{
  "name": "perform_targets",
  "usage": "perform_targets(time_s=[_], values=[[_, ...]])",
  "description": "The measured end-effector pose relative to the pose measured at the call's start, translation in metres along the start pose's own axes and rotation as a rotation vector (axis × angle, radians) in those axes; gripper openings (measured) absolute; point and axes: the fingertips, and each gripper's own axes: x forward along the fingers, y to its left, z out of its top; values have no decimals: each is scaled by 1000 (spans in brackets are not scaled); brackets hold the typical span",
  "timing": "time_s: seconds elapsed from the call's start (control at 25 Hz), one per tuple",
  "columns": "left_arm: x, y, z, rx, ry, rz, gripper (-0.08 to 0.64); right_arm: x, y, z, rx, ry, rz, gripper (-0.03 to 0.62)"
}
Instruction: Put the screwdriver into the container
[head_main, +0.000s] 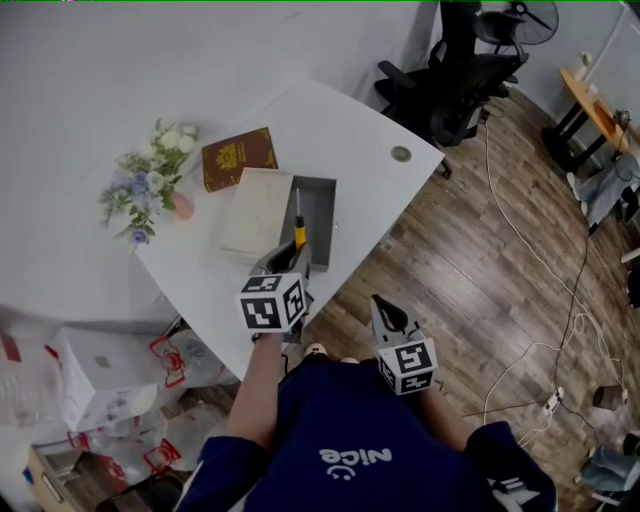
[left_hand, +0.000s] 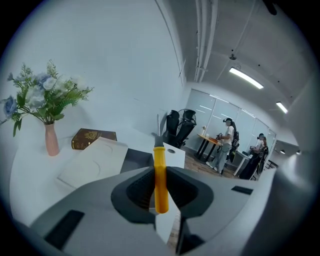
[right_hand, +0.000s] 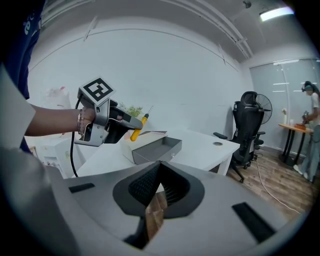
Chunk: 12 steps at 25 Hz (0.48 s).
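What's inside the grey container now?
Only bare grey floor shows inside the container; the left gripper holds the screwdriver clear of it. In the head view that gripper hides its near corner.

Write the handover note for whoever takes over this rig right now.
Grippers: left gripper jaws shut on the screwdriver by its yellow handle, shaft aimed towards the container; right gripper jaws shut, empty, held short of the table.
Items: container sits open on the table, screwdriver not in it.
Done: screwdriver picked up.
Left: carry it over the container, lower, release.
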Motion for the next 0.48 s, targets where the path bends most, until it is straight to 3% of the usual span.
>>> perform_targets(time_s=[0.48], values=[[49, 25, -19, 16, 146, 23, 81, -14, -22, -13, 44, 29, -81, 21]])
